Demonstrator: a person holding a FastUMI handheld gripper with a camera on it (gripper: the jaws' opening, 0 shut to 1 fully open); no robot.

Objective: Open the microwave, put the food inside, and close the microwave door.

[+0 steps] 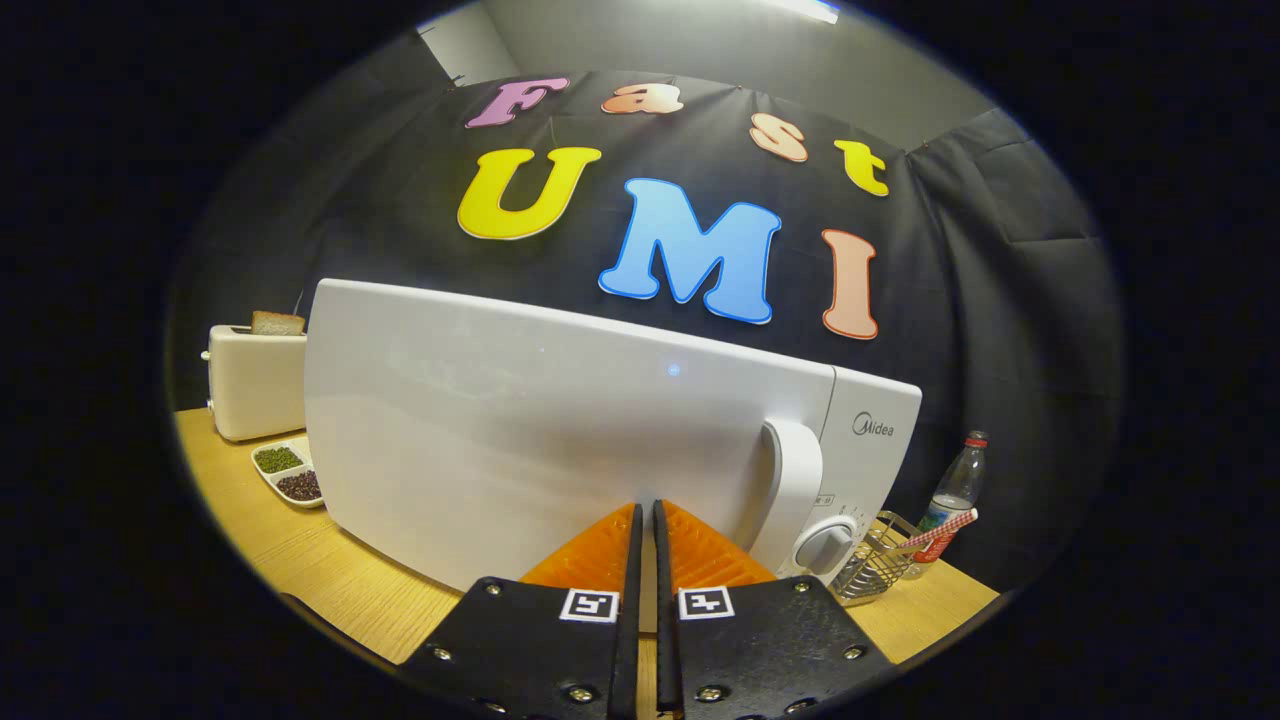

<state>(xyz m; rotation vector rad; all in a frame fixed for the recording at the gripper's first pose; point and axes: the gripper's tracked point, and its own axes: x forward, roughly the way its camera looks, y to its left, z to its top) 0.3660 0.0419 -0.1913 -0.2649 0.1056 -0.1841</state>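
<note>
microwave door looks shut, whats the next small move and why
Probably open the fingers and shift toward the handle. The microwave door sits closed, the gripper is nearly shut on nothing just ahead of the door face, and the handle stands off to one side by the knob.

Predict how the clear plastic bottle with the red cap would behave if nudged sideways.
The clear plastic bottle with the red cap is tall and narrow, so it would probably tip rather than slide. It looks mostly empty, hence likely light. Once down, its round body may roll. The gripper, jaws nearly together, faces the white microwave.
</note>
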